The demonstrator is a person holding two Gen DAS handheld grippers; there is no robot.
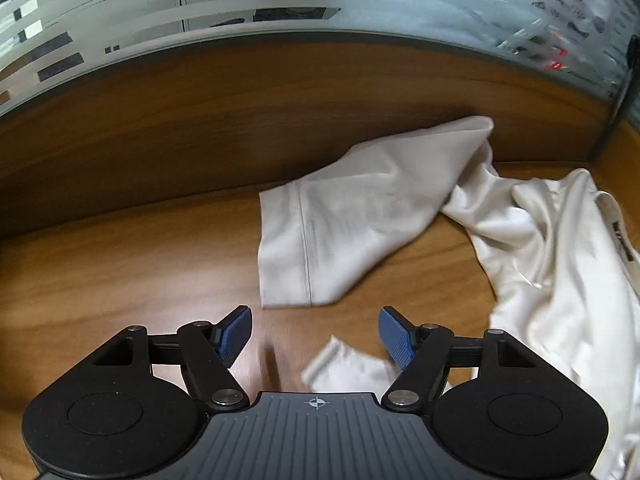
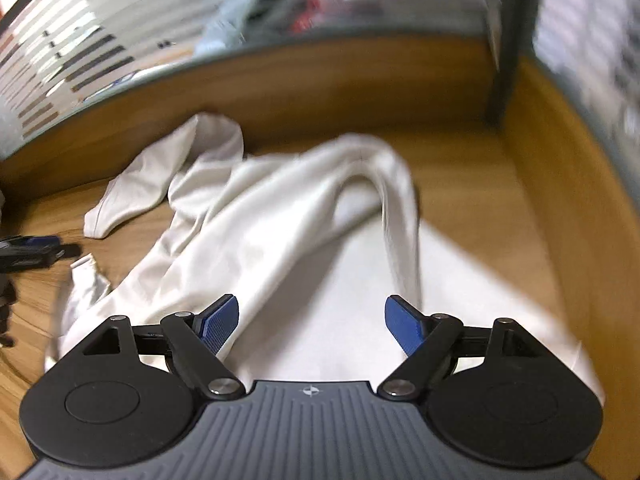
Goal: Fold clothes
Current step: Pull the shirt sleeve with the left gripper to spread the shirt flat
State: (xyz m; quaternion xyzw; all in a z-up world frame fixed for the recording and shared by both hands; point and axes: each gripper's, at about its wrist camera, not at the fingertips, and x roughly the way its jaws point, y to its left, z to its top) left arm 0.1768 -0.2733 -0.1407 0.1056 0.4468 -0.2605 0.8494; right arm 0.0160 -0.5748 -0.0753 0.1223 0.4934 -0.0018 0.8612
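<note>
While the wooden bench point(image 1: 120, 264) carried a crumpled white shirt point(image 2: 280, 220), sleeve point(image 1: 340, 220) spread toward the back wall, right gripper point(image 2: 312, 326) hovered wide open over it, empty; left gripper point(image 1: 315, 336) open, empty, beside the sleeve.

The wooden table point(image 1: 120, 264) is bare on the left — lots of room there. The white shirt point(image 2: 256, 216) covers the right side, and a wooden wall point(image 1: 200, 120) blocks the back.

A plain off-white garment point(image 1: 360, 216) lies on a brown wood-grain table point(image 1: 120, 264); blue ribbed pads point(image 2: 218, 328).
</note>
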